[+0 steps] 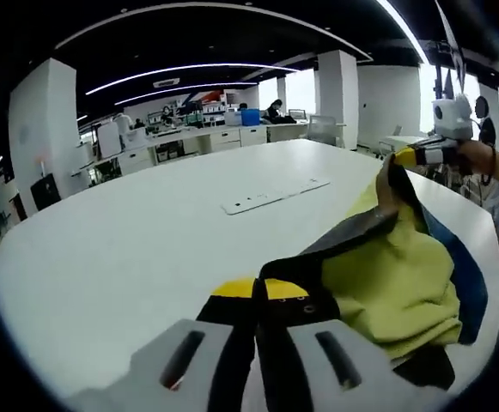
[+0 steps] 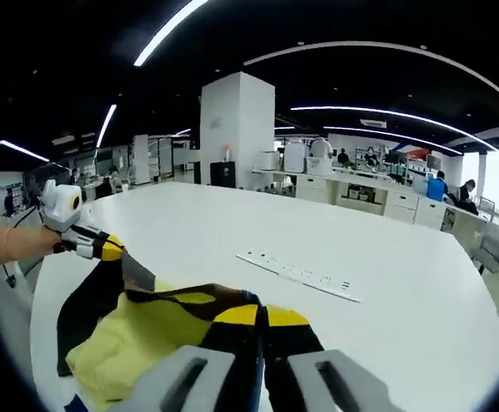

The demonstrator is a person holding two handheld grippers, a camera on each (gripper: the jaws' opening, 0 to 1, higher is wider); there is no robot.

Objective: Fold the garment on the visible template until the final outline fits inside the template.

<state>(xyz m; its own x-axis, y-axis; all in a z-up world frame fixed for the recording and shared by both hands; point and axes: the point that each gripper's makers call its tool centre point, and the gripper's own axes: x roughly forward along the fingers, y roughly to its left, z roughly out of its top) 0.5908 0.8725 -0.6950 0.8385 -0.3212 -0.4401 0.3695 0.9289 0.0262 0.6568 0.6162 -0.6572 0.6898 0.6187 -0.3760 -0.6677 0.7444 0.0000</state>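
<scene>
A yellow-green garment (image 1: 395, 275) with grey, black and blue parts hangs stretched between both grippers above the white table (image 1: 146, 249). In the left gripper view, my left gripper (image 1: 258, 296) is shut on a black edge of the cloth at the bottom. My right gripper (image 1: 404, 157), held by a hand, pinches the far corner at the upper right. In the right gripper view, my right gripper (image 2: 262, 316) is shut on the garment (image 2: 137, 335). The left gripper (image 2: 114, 250) grips the other end at the left. The table under the cloth is hidden.
A flat white socket strip (image 1: 275, 196) (image 2: 296, 275) lies mid-table. The round table edge (image 2: 39, 283) runs close below the garment. Behind stand white pillars (image 2: 236, 129), desks with equipment (image 1: 223, 133) and seated people far off.
</scene>
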